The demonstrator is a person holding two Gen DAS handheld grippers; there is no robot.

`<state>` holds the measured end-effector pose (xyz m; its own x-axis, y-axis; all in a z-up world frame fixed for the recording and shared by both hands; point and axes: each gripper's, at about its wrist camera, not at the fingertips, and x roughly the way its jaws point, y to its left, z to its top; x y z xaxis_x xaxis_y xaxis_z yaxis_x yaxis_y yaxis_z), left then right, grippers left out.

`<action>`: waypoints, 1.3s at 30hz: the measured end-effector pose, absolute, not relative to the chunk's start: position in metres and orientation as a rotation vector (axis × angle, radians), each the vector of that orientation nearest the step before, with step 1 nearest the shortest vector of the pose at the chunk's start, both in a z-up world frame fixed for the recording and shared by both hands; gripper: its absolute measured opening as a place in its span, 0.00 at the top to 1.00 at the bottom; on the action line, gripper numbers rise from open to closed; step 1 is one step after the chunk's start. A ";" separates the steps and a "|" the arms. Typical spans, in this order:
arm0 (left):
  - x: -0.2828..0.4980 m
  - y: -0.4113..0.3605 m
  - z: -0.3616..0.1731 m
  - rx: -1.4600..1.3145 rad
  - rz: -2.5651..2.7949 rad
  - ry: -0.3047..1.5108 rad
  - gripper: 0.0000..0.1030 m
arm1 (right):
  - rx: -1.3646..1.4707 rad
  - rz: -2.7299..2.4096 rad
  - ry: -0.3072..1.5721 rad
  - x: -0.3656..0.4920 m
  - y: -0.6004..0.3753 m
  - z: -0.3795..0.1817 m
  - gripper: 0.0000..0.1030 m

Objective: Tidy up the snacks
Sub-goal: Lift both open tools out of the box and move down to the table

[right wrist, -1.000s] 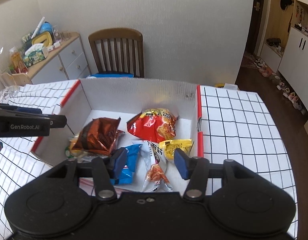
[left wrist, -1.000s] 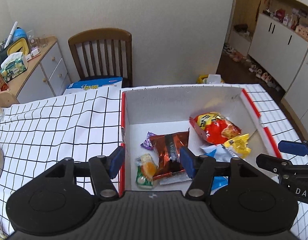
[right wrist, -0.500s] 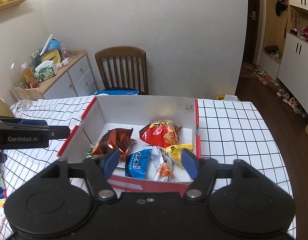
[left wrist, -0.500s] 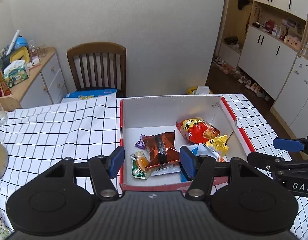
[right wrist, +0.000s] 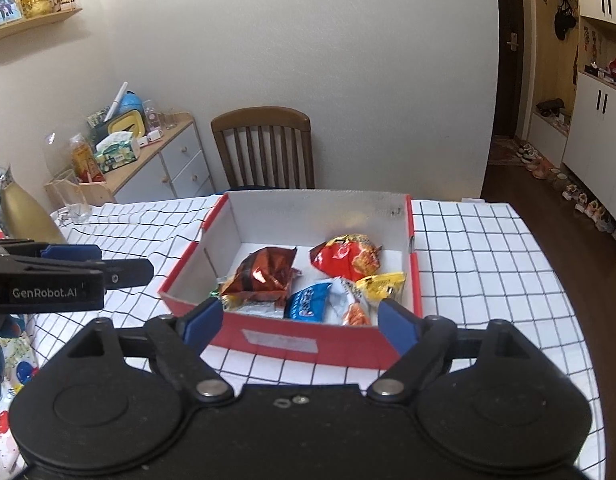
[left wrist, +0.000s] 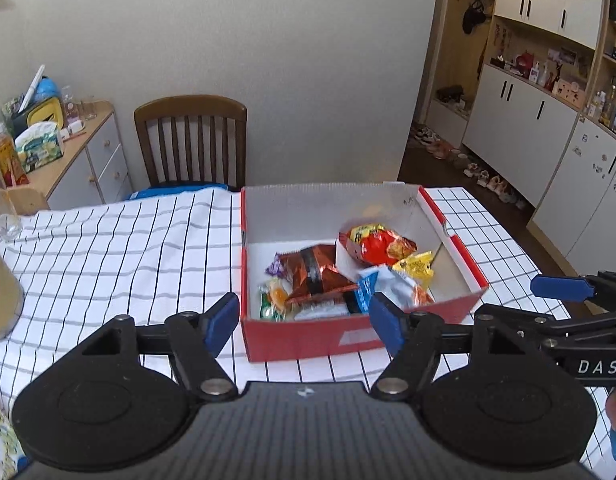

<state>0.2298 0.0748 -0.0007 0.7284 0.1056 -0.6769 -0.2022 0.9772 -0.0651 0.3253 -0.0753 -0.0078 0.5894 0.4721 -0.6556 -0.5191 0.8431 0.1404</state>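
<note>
A red cardboard box (left wrist: pixel 308 340) (right wrist: pixel 292 340) with white inside stands on the checked tablecloth. It holds several snack packets: a brown foil bag (left wrist: pixel 316 276) (right wrist: pixel 264 272), a red bag (left wrist: pixel 378 244) (right wrist: pixel 346 258), a yellow packet (left wrist: pixel 416 266) (right wrist: pixel 382 286), a blue-and-white packet (left wrist: pixel 388 288) (right wrist: pixel 308 300). My left gripper (left wrist: pixel 304 322) is open and empty, near the box's front wall. My right gripper (right wrist: pixel 300 322) is open and empty, likewise in front of the box.
A wooden chair (left wrist: pixel 190 140) (right wrist: pixel 264 146) stands behind the table. A drawer cabinet (left wrist: pixel 68 164) (right wrist: pixel 164 160) with clutter is at the left. A gold jug (right wrist: pixel 20 208) and a glass (left wrist: pixel 2 216) stand on the table's left side. White cupboards (left wrist: pixel 548 140) line the right.
Both grippers have pulled back and up from inside the box to in front of it. They stay open and empty. The packets have not moved.
</note>
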 end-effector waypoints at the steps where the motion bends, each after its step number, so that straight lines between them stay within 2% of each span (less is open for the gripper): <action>1: 0.226 0.075 -0.001 -0.139 0.176 0.736 0.31 | -0.061 0.580 0.744 0.322 -0.076 -0.009 0.16; 3: 0.217 0.074 -0.004 -0.136 0.181 0.737 0.31 | -0.046 0.584 0.752 0.318 -0.078 -0.012 0.15; 5: 0.208 0.073 -0.008 -0.146 0.177 0.738 0.31 | -0.026 0.581 0.750 0.313 -0.080 -0.015 0.08; 8: 0.196 0.073 -0.015 -0.158 0.178 0.746 0.21 | 0.006 0.578 0.750 0.306 -0.084 -0.019 0.06; 11: 0.183 0.070 -0.020 -0.153 0.198 0.727 0.20 | 0.016 0.567 0.753 0.300 -0.084 -0.023 0.02; 30: 0.143 0.062 -0.082 -0.175 0.201 0.880 0.20 | 0.026 0.490 0.875 0.281 -0.079 -0.070 0.02; 39: 0.137 0.058 -0.117 -0.280 0.203 1.034 0.20 | 0.030 0.413 0.967 0.289 -0.073 -0.104 0.05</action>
<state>0.1368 0.0584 -0.1168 0.4976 0.0338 -0.8668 -0.2959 0.9459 -0.1330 0.2894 -0.0727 -0.1036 0.4966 0.3542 -0.7924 -0.3280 0.9218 0.2065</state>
